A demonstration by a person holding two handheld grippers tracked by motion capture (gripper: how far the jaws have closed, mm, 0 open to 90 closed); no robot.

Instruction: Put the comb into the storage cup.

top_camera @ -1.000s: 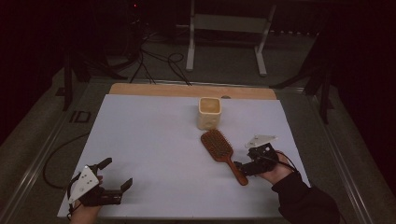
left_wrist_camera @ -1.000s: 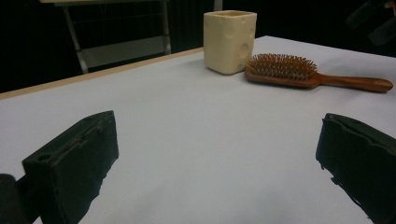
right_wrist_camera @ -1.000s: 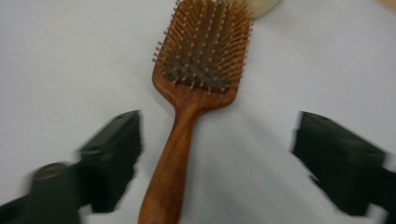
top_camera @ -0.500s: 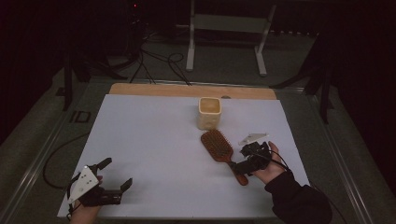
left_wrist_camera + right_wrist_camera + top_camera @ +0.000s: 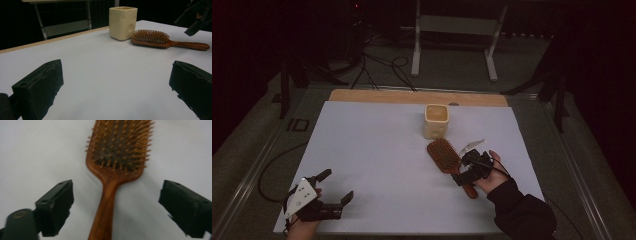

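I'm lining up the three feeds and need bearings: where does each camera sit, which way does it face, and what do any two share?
High view: above the person's side of the table, looking forward and down; both hands with the left hand-held gripper and right hand-held gripper show.
Left gripper view: low over the table, looking across at the cup and brush; its own open jaws show.
Right gripper view: looking down on the brush handle between its open jaws.
All three share the brush.

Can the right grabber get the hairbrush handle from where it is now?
Probably yes. The right gripper hangs with its jaws wide open on either side of the wooden hairbrush handle, not touching it. Nothing lies between them, and the cream cup stands apart beyond the bristle end.
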